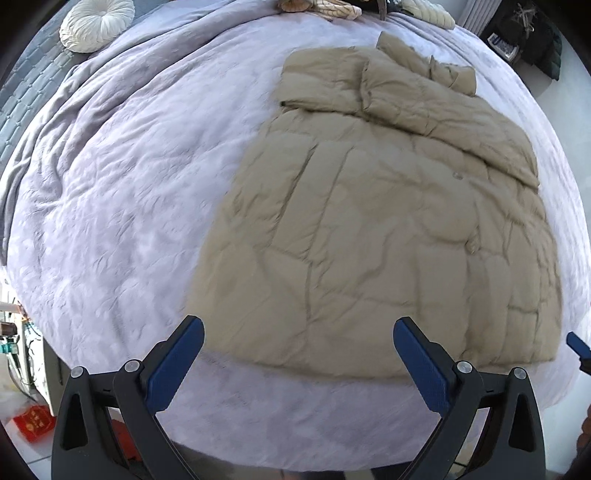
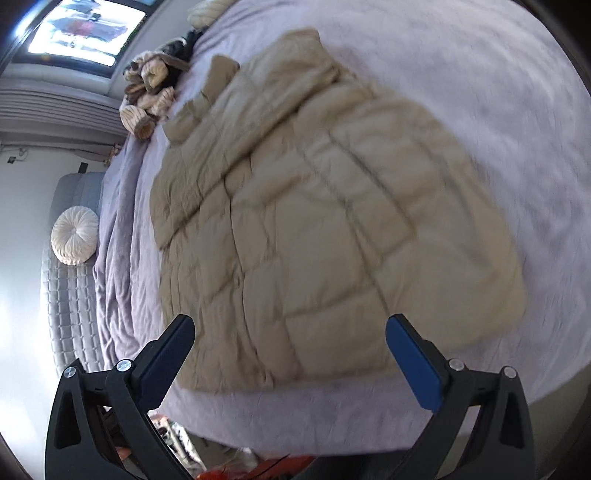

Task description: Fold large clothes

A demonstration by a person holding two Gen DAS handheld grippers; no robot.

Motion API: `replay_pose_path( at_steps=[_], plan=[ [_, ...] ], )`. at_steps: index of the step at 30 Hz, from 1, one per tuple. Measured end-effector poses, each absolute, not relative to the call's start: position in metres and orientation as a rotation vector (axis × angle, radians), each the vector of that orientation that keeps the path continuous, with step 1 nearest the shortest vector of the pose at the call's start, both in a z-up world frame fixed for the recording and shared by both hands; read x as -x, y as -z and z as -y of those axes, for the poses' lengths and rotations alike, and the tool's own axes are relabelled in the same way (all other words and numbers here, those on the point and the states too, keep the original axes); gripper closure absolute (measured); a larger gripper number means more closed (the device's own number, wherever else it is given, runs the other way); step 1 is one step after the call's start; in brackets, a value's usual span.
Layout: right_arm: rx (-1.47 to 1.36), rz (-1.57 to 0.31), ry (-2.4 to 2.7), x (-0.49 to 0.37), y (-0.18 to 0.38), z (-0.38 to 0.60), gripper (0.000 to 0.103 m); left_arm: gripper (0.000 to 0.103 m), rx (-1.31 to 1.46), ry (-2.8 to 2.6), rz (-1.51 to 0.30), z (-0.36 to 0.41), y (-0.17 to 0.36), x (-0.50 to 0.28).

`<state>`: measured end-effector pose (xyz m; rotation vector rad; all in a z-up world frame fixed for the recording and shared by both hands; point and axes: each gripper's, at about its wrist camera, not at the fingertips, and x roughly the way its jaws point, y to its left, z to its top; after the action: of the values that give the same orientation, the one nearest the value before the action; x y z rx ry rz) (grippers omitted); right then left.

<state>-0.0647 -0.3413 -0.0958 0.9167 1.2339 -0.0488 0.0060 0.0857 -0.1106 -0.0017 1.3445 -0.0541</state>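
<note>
Now the big tan coat (image 1: 388, 221) lies flat on the bed (image 1: 129, 184). Both the left gripper (image 1: 299, 332) and the right gripper (image 2: 290, 328) are wide open above its near edge. Neither one holds anything.

coat (image 1: 388, 229): tan, quilted squares | bedspread (image 1: 122, 206): pale lilac | round cushion (image 1: 96, 23): cream, pleated
</note>
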Motion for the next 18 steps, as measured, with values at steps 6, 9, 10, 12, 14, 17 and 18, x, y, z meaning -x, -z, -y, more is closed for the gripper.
replay_pose_path(
  at_steps=[6,9,10,12,14,17,18],
  plan=[
    [-0.949,-1.249,0.097,0.082,0.103,0.337,0.0,0.0,0.045,0.08,-1.386,-0.101,0.126,0.004],
    [-0.979,-1.254,0.124,0.091,0.108,0.343,0.0,0.0,0.137,0.12,-1.397,-0.116,0.133,0.01],
    [-1.0,-1.252,0.137,0.095,0.11,0.346,0.0,0.0,0.201,0.129,-1.41,-0.126,0.138,0.014],
    [-1.039,-1.244,0.157,0.104,0.115,0.35,0.0,0.0,0.296,0.13,-1.425,-0.141,0.145,0.019],
    [-1.087,-1.236,0.182,0.116,0.122,0.356,0.0,0.0,0.375,0.132,-1.436,-0.154,0.154,0.025],
    [-1.15,-1.229,0.203,0.128,0.134,0.363,0.0,0.0,0.488,0.135,-1.464,-0.167,0.172,0.03],
    [-1.171,-1.229,0.21,0.132,0.139,0.364,0.0,0.0,0.53,0.146,-1.473,-0.17,0.179,0.031]
  ],
)
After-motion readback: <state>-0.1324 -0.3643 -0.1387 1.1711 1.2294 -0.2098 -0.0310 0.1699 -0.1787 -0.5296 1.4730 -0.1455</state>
